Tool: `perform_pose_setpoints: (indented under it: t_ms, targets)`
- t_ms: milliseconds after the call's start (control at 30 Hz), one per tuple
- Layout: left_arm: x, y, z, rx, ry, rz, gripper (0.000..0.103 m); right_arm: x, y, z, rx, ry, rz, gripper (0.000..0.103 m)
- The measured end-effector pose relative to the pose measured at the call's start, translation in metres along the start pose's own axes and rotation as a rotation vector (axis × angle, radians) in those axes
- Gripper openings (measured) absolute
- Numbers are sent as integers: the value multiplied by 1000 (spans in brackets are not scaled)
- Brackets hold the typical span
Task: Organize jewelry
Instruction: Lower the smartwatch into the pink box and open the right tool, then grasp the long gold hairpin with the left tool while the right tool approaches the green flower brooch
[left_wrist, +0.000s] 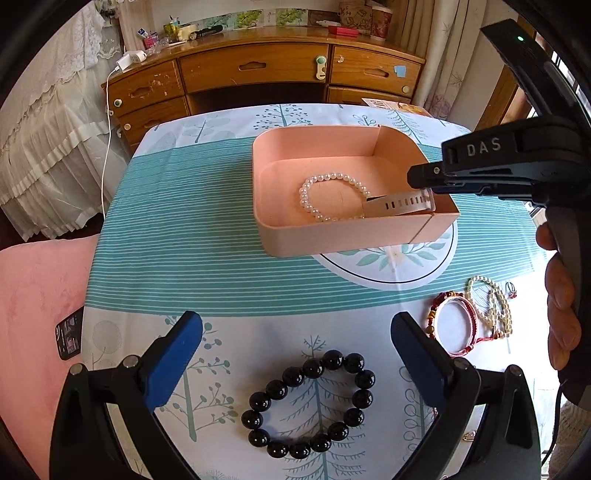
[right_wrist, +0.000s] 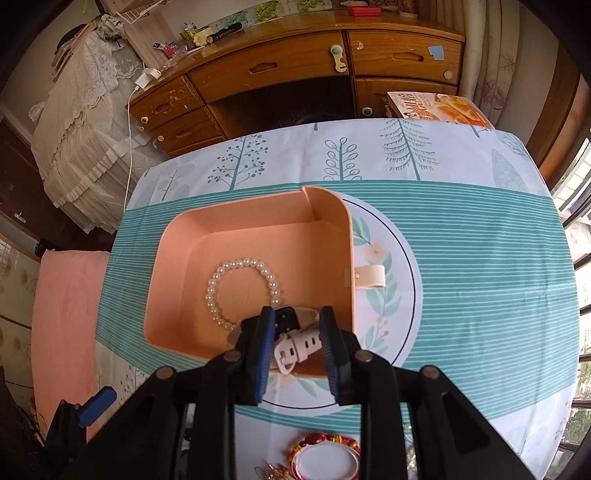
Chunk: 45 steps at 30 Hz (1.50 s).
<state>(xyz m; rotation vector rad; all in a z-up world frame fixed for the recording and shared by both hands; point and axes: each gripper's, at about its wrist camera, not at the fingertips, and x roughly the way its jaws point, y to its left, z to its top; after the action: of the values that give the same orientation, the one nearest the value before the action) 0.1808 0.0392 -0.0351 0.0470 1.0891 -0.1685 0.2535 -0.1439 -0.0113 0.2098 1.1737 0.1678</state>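
A pink open box (left_wrist: 280, 236) (right_wrist: 173, 236) stands mid-table and holds a white pearl bracelet (left_wrist: 317, 181) (right_wrist: 218, 273). My right gripper (right_wrist: 297, 325) (left_wrist: 424, 181) is over the box's near right corner, its jaws set apart around a white-strapped watch (right_wrist: 295, 345) (left_wrist: 402, 203) that lies inside the box; I cannot tell if the pads touch it. My left gripper (left_wrist: 295, 332) is open and empty, low over a black bead bracelet (left_wrist: 310, 402) on the cloth. A red cord bracelet (left_wrist: 458, 325) (right_wrist: 325, 454) and a cream bead strand (left_wrist: 491, 306) lie to the right.
The table has a teal-and-white tree-print cloth (left_wrist: 184, 240). A wooden desk with drawers (left_wrist: 258, 70) stands behind it. A pink cushion (left_wrist: 37, 317) and a phone (left_wrist: 70, 334) are at the table's left. A printed booklet (right_wrist: 443, 107) lies at the far right edge.
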Motion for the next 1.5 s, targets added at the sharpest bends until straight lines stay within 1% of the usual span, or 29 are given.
perform_pose_setpoints:
  t_ms: [133, 233, 367, 500, 700, 867, 1033, 1100, 1200, 1233, 1267, 1300, 1400, 1433, 1467, 1500]
  targets:
    - [-11, -1, -3, -11, -10, -11, 101, -27, -3, -20, -27, -32, 11, 27]
    - [-26, -7, -9, -1, -33, -21, 101, -50, -7, -42, -50, -55, 16, 27]
    - [-47, -20, -23, 18, -66, -41, 101, -81, -16, -83, -79, -76, 1, 27]
    - [-60, -35, -44, 28, -76, -65, 101, -106, -29, -128, -108, -112, -24, 27]
    - [-56, -61, -79, 36, -36, -77, 101, -117, -52, -182, -114, -128, -70, 27]
    - [-37, -77, -96, 22, 46, -84, 100, -108, -63, -212, -137, -120, -99, 27]
    - [-19, -93, -100, 14, 109, -91, 89, -93, -76, -220, -136, -89, -85, 27]
    - [-12, -98, -99, 13, 129, -83, 71, -90, -82, -221, -125, -85, -68, 27]
    - [5, -103, -95, 5, 192, -77, 57, -87, -89, -220, -117, -85, -49, 27]
    - [5, -106, -92, 11, 175, -58, 56, -87, -91, -220, -117, -85, -43, 27]
    - [7, -109, -89, 23, 180, -42, 52, -87, -93, -219, -116, -85, -36, 27]
    - [11, -111, -86, 30, 197, -34, 50, -86, -95, -218, -116, -84, -29, 27]
    - [18, -120, -79, 70, 231, 0, 47, -82, -98, -216, -120, -72, -10, 27]
    - [19, -123, -77, 89, 239, 2, 45, -81, -99, -215, -123, -67, -5, 27]
    - [20, -126, -74, 103, 254, -5, 40, -79, -99, -214, -126, -61, 0, 27]
    - [22, -128, -72, 114, 272, -8, 37, -77, -100, -213, -128, -55, 3, 27]
